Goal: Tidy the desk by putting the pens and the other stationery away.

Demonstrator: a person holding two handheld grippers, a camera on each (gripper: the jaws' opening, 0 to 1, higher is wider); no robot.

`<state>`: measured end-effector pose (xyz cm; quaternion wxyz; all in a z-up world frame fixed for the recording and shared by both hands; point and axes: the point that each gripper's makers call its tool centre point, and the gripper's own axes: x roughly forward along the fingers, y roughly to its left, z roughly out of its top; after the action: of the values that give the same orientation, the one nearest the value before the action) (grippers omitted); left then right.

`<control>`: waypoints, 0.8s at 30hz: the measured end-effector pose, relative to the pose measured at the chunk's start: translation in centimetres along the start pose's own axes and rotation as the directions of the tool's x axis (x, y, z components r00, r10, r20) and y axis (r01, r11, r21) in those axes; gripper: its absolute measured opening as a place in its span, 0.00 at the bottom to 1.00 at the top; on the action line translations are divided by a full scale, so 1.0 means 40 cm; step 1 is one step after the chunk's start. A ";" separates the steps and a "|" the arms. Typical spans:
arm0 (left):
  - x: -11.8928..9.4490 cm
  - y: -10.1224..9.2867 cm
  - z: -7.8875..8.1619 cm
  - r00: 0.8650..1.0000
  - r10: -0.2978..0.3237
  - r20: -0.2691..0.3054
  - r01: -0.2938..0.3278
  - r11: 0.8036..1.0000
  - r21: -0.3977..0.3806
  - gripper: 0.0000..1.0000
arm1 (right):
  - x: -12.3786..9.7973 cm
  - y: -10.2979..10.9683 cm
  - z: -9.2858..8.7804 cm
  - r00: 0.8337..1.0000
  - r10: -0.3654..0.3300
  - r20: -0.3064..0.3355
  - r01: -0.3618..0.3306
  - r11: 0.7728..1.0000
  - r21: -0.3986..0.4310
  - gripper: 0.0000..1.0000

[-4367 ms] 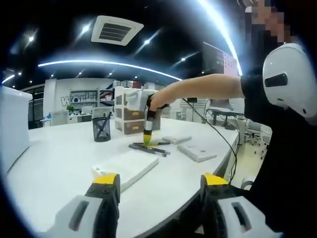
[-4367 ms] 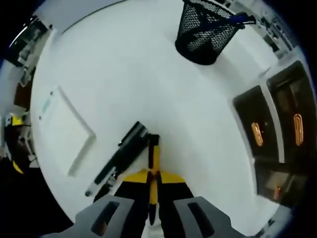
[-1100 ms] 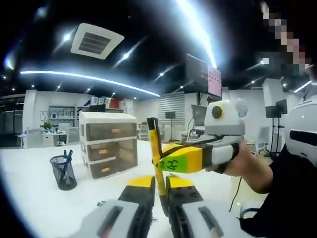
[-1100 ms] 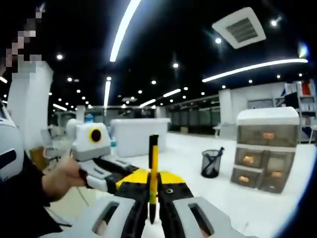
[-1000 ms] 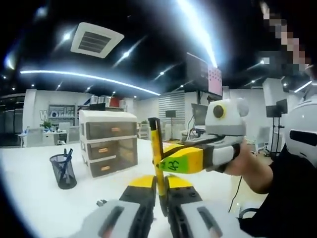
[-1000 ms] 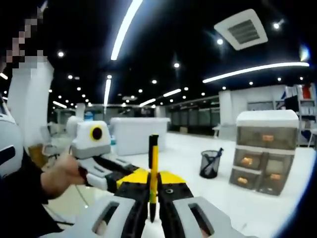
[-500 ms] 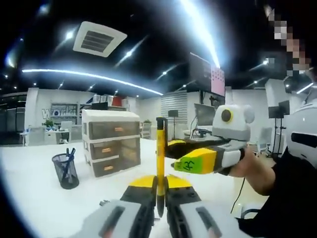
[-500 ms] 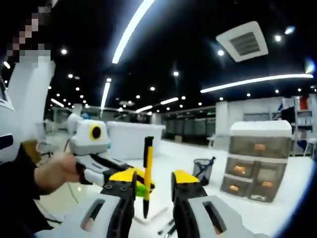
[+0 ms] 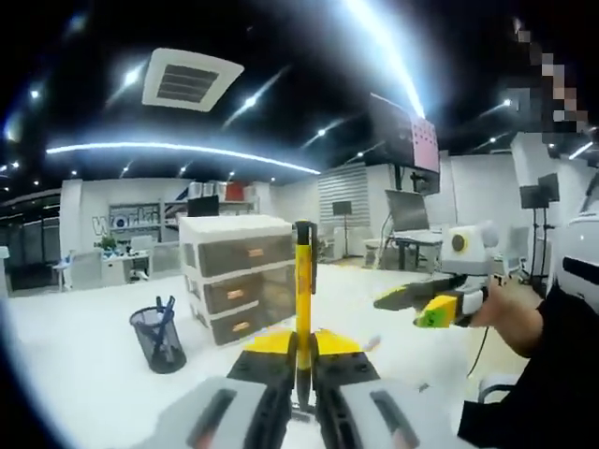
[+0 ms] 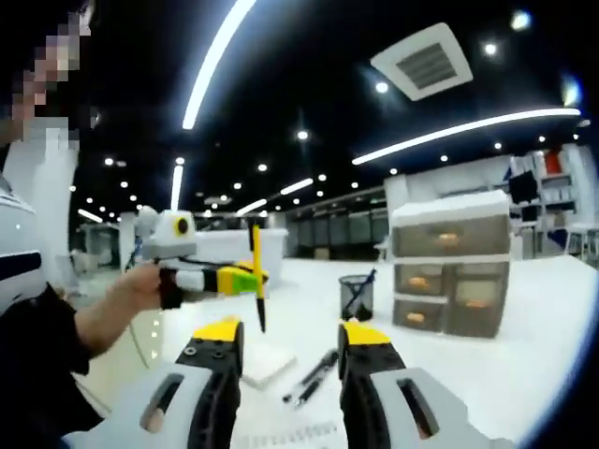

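Handed over since 1.1 s ago: yellow pen (image 9: 303, 299) now clamped upright in left gripper (image 9: 300, 351) alone, jaws closed tight on its lower barrel, black cap end up. Seen from the side in right gripper view too (image 10: 256, 277), sticking up and down through the left gripper (image 10: 245, 279), held out by a hand (image 10: 140, 282). Right gripper (image 10: 285, 344) let go and pulled back, jaws now spread wide with nothing between them; also visible in left gripper view at right (image 9: 423, 301), well apart from the pen, where before it pinched the same pen just beside the left jaws.

Mesh pen cup (image 9: 158, 338) on white desk (image 9: 75, 374), blue pen (image 9: 163, 316) already in it, just left of drawer unit (image 9: 239, 276). Same cup (image 10: 356, 296) and drawers (image 10: 452, 273) in right gripper view. Still on desk below the open right jaws: two dark pens (image 10: 312, 375) lying together, white notepad (image 10: 263, 365) beside them.

Step in hand, judged: carry yellow pen to the cup and drop it in. To do well: keep grip firm, keep pen near vertical, centre lower tip over cup mouth, lower until tip is inside rim, then open. Watch blue pen leaning in cup, pick the free side. Avoid knocking the light cup over. Right gripper free for the dark pens next.
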<state>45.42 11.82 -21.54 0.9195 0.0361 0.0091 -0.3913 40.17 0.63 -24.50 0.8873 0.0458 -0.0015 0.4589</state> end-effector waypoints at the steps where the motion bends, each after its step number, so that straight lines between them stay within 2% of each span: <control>1: 0.001 0.011 0.006 1.000 0.006 0.005 -0.006 1.000 0.003 0.07 | -0.009 -0.006 -0.005 1.000 -0.009 -0.005 0.009 1.000 0.003 0.40; 4: 0.011 0.059 0.025 1.000 0.023 0.000 -0.023 1.000 -0.015 0.07 | -0.051 -0.028 -0.015 0.999 -0.043 -0.011 0.043 0.999 0.017 0.41; 8: 0.028 0.111 0.047 0.999 0.054 -0.002 -0.054 0.999 0.006 0.07 | -0.111 -0.057 -0.026 0.995 -0.098 -0.014 0.098 0.995 0.031 0.43; 13: 0.050 0.166 0.079 0.998 0.061 0.002 -0.061 0.998 0.022 0.07 | -0.169 -0.074 -0.044 0.988 -0.150 -0.023 0.151 0.988 0.042 0.46; 19: 0.090 0.241 0.105 0.995 0.097 0.012 -0.098 0.994 0.045 0.07 | -0.208 -0.079 -0.059 0.982 -0.184 -0.034 0.186 0.981 0.052 0.47; 21: 0.108 0.274 0.107 0.992 0.128 0.013 -0.128 0.990 0.051 0.07 | -0.218 -0.077 -0.057 0.981 -0.190 -0.028 0.191 0.980 0.056 0.47; 24: 0.134 0.308 0.109 0.990 0.140 0.020 -0.141 0.989 0.038 0.07 | -0.229 -0.073 -0.059 0.980 -0.199 -0.022 0.200 0.978 0.059 0.47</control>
<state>57.97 16.17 -16.69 0.9439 0.0515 -0.0093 -0.3259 37.16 -8.34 -27.50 0.9271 0.0693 0.0241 0.3676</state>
